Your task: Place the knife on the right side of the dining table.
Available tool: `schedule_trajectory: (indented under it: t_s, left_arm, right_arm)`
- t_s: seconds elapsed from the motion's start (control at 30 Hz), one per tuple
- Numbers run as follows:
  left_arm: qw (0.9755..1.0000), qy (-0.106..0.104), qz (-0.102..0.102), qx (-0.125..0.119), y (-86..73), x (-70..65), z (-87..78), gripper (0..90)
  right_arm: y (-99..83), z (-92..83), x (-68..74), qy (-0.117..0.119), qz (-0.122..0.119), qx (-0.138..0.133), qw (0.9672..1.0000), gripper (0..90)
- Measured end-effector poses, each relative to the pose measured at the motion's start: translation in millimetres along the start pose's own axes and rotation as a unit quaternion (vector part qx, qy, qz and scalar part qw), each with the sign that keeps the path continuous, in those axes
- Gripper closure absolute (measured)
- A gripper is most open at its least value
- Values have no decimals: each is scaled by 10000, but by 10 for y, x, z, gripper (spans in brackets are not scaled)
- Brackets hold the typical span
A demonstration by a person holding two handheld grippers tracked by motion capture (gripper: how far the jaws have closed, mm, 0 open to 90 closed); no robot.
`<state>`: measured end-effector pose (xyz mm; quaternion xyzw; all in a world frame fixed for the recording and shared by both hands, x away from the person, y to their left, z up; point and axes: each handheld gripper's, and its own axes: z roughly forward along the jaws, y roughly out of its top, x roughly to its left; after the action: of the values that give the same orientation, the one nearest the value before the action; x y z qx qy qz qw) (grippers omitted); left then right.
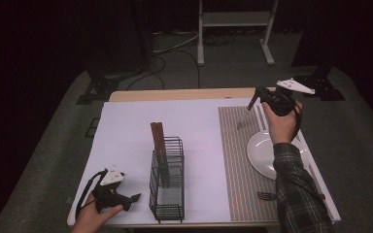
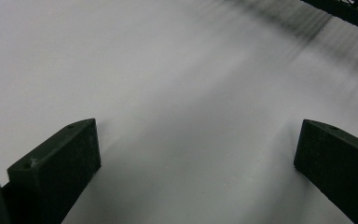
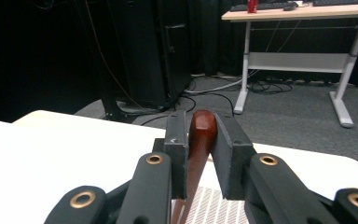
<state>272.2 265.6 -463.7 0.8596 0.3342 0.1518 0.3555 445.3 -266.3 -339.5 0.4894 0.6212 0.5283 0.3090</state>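
Just right of the left tool (image 1: 135, 198), a black wire rack (image 1: 167, 187), standing up, with two brown handles (image 1: 157, 138) poking out of its top. Near the right tool (image 1: 251, 102), on the person's side of it, a white plate (image 1: 260, 150) on a striped mat (image 1: 238, 160). Farther from that tool, a fork (image 1: 267, 196) on the same mat. Under the rack, a big white sheet (image 1: 136, 126) over the counter (image 1: 175, 94). Far past the right tool, a pale desk (image 3: 303, 11) with a red can (image 3: 252, 5) on top, a tall black box (image 3: 140, 51), and cables (image 3: 223, 88) on the grey floor (image 3: 284, 116).
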Motion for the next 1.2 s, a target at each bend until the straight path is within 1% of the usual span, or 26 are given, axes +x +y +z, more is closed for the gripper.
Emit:
schedule_trajectory:
  t_s: [0.03, 0.27, 0.67, 0.7, 1.07, 1.2]
  left_arm:
    - [10000, 1, 3, 0, 0, 0, 0, 0]
    - [10000, 2, 7, 1, 0, 1, 0, 0]
    - [10000, 2, 5, 1, 0, 1, 0, 0]
    - [10000, 1, 5, 7, 1, 1, -1, 0]
    - [10000, 0, -2, 4, 0, 1, 0, 0]
    - [10000, 0, -1, 4, 0, 0, 0, 0]
  right_arm:
    - [-5, -14, -29, -34, -3, 7, 10000, 749]
    - [-30, -56, -115, -126, -9, 28, 9999, 738]
    - [-75, -106, -220, -315, -55, 103, 9994, 713]
    - [-87, -118, -247, -343, -42, 115, 9993, 709]
    - [-163, -161, -355, -491, 27, 165, 9987, 682]
    - [-207, -177, -409, -564, 87, 193, 9982, 665]
